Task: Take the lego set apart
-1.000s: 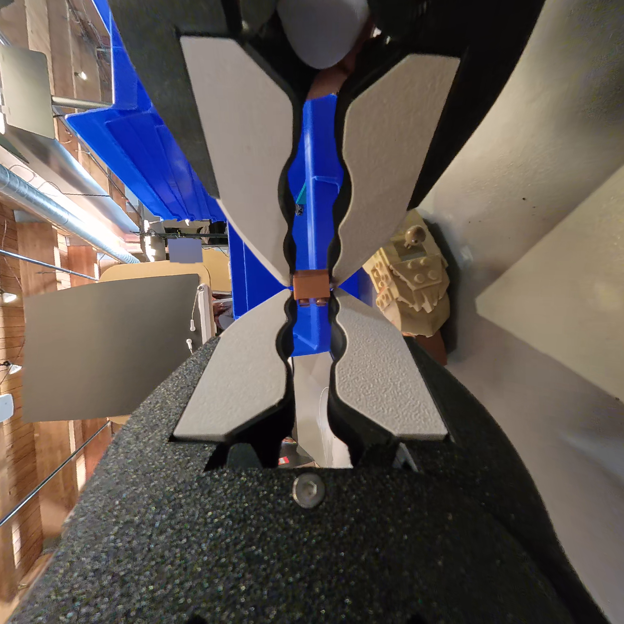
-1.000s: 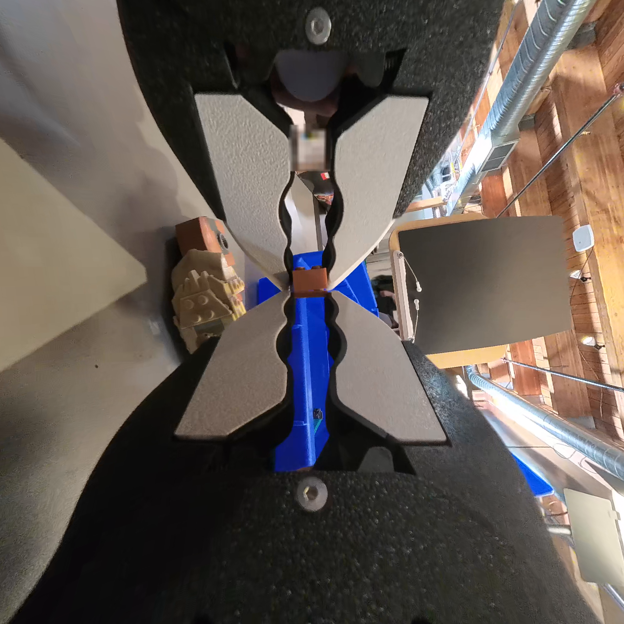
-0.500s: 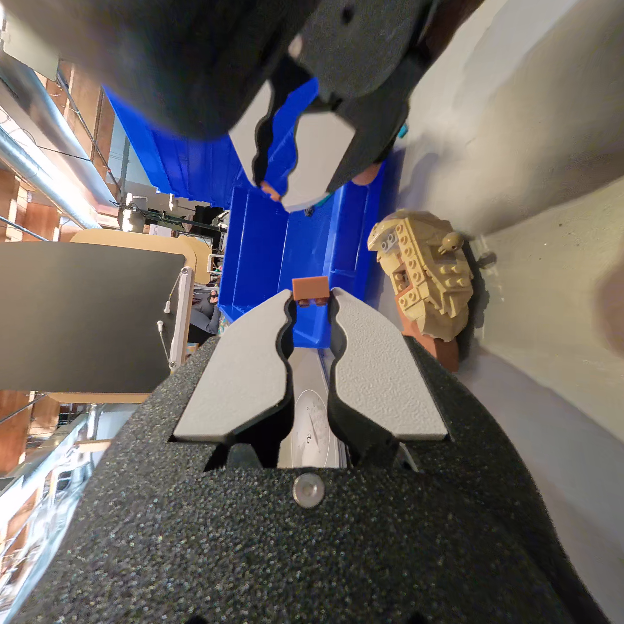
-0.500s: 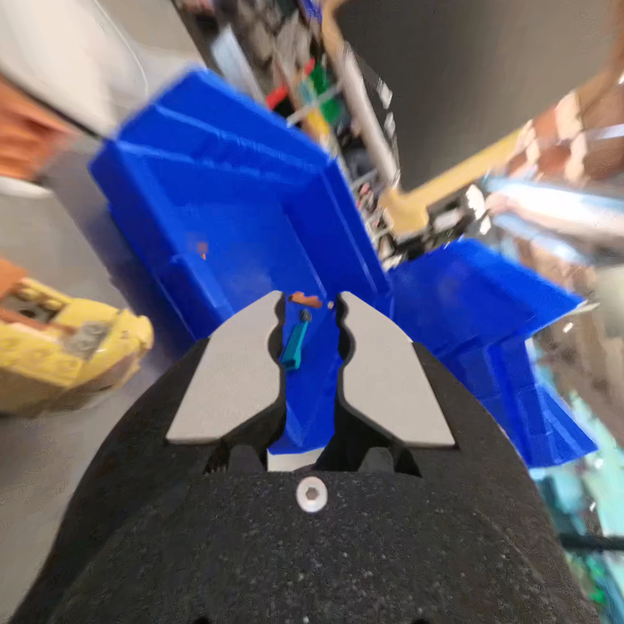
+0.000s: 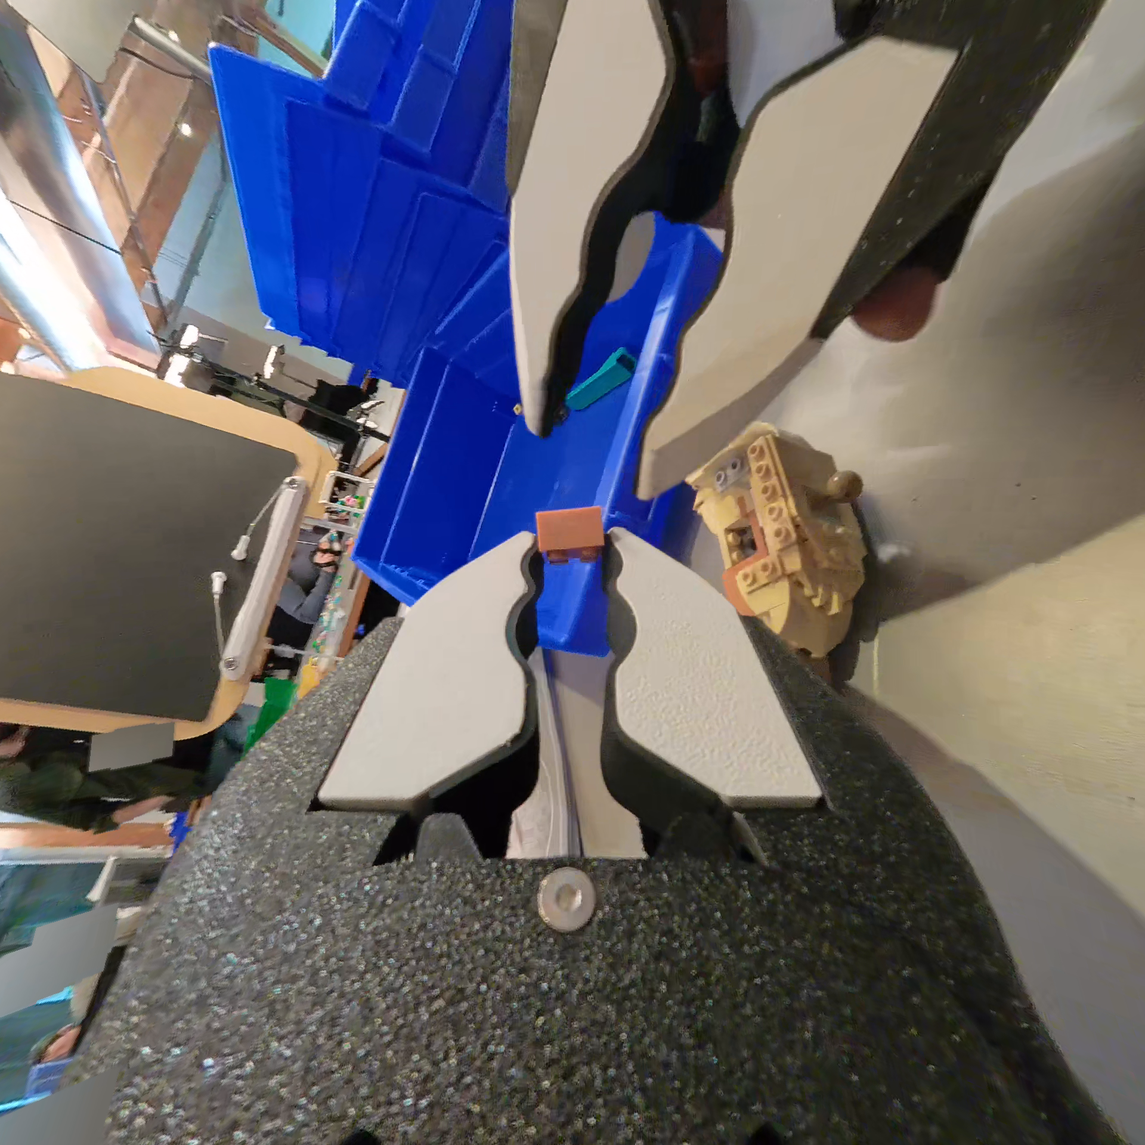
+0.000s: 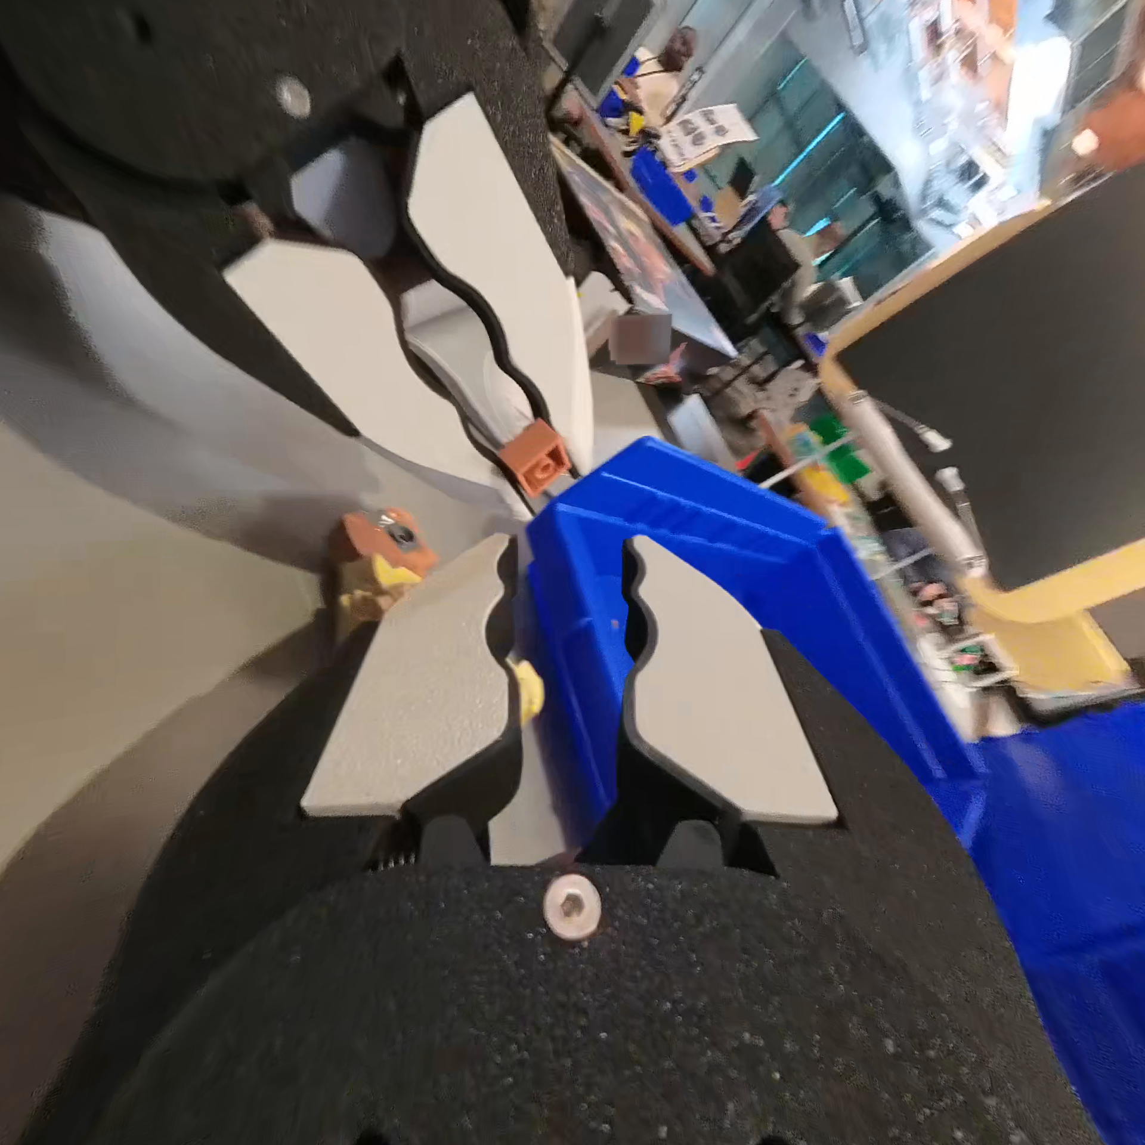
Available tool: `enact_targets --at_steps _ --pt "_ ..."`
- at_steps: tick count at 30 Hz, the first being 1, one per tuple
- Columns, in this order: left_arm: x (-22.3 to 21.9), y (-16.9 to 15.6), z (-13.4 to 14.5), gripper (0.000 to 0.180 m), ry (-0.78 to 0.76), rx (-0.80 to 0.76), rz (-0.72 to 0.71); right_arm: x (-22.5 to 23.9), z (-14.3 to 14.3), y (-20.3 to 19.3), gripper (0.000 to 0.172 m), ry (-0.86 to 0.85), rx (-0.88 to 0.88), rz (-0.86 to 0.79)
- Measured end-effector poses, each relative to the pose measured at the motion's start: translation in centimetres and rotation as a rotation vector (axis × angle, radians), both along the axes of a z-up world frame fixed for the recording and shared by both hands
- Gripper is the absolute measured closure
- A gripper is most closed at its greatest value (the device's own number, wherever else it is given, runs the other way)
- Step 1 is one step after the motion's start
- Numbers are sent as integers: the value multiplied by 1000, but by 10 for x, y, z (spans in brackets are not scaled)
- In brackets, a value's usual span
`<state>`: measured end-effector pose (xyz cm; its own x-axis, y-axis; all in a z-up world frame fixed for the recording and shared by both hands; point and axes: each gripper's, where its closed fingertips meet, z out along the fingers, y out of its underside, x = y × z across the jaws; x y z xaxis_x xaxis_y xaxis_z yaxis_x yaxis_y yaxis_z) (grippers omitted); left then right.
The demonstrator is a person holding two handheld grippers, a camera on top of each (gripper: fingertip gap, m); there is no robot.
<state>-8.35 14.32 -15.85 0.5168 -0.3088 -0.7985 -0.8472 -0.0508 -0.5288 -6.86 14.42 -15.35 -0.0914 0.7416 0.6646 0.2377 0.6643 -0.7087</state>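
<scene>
My left gripper (image 5: 570, 545) is shut on a small brown brick (image 5: 570, 531), pinched at its fingertips above a blue bin (image 5: 458, 495). The right wrist view shows the same brick (image 6: 536, 460) between the left gripper's tips (image 6: 545, 477). My right gripper (image 6: 567, 548) is open and empty, with the blue bin's rim (image 6: 712, 514) behind its fingers. In the left wrist view the right gripper (image 5: 595, 455) hangs open over the bin, a little beyond the brick. A teal piece (image 5: 601, 387) lies in the bin. A tan and brown brick model (image 5: 787, 539) sits on the grey table next to the bin; it also shows in the right wrist view (image 6: 378, 557).
More blue bins (image 5: 372, 155) are stacked behind the first. A dark panel with a tan rim (image 5: 124, 545) stands beyond the table. The grey tabletop (image 5: 991, 403) stretches past the model. People and shelves show far off. My two grippers' fingertips are within a few centimetres of each other.
A second ago both grippers pinched the brown brick tip to tip. My right gripper opened, let go and swung away over the bin. My left gripper kept the brick.
</scene>
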Motion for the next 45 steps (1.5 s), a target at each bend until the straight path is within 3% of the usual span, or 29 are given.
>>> enact_targets --at_steps 8,21,23,29,33,36,41,45 --pt "3 3 -2 163 168 75 25 -2 -1 -27 141 -97 -485 112" --pt "9 -1 6 163 251 163 -6 -5 -1 -29 145 -148 -802 149" --pt "9 -1 5 163 260 167 -10 -5 -1 -29 153 -148 -805 153" --pt "-2 5 7 162 205 174 58 -11 5 -9 153 -85 -720 69" --pt "-13 7 4 160 117 127 91 -14 2 71 152 21 -585 -309" --pt "-13 7 1 161 83 105 83 -10 -10 99 135 -5 -497 -442" --pt "-14 6 0 163 62 98 77 3 17 91 137 76 -395 -350" --pt "-18 5 0 164 39 97 79 42 43 99 143 176 -426 -242"
